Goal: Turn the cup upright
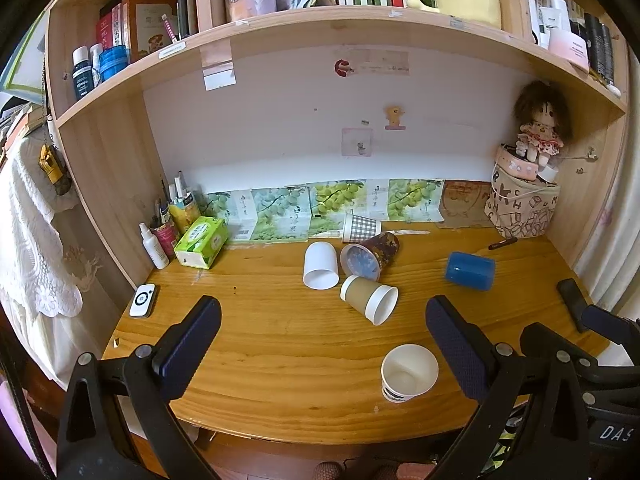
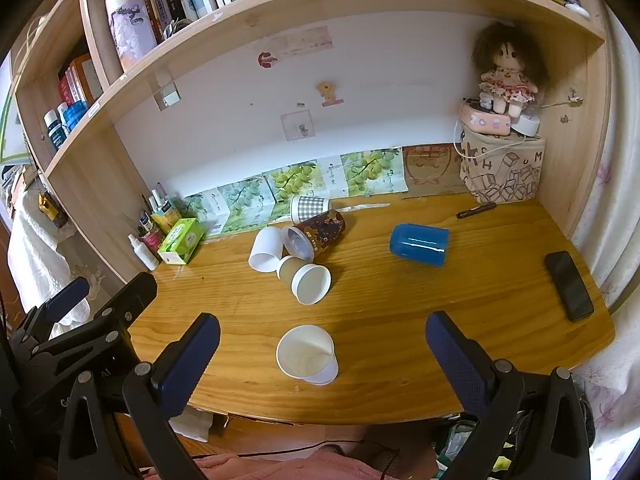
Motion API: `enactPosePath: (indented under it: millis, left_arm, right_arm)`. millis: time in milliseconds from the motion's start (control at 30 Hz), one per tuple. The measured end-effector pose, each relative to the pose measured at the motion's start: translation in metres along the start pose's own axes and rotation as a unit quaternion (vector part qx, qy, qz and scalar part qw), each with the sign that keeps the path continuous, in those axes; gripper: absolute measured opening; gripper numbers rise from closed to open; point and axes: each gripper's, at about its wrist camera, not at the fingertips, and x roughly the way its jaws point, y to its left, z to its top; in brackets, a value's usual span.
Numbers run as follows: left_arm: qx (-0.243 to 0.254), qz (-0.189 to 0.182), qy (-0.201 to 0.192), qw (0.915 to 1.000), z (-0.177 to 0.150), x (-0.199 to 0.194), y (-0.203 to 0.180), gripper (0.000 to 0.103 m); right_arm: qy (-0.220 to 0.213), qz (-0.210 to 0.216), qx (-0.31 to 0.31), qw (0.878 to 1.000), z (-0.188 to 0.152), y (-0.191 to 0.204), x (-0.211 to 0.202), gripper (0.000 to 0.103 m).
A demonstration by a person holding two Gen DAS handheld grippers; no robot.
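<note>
Left wrist view: my left tongs (image 1: 322,322) are hanging spread wide and empty above the wooden worktop (image 1: 280,344), where a white paper cup (image 1: 409,372) is standing upright near the front edge.

Right wrist view: my right tongs (image 2: 322,344) are gaping empty, framing that cup (image 2: 307,354); a blue plastic cup (image 2: 419,245) is lying sideways behind.

Soft daylight, sharp centre, heavy fisheye warp in both views.
Even light, no hard shadows; faint sheen on the desk (image 1: 280,332) ahead of the fingers, thin glare line on the blue cup (image 2: 419,245) beyond the right finger. Shelf (image 2: 320,4) edges bow strongly; corners vignette to black. Fingers nearest the lens are slightly soft.
</note>
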Motion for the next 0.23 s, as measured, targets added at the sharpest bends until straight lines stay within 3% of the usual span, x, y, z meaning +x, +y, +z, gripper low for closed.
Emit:
enactPosePath:
  millis: [233]
  left_arm:
    - [0.001,-0.004,-0.003,1.0,0.0001,-0.0035,-0.0042,0.102]
  right_arm:
    - [0.0,-0.004,0.004,1.0,-0.0007,-0.0061,-0.0023,0.103]
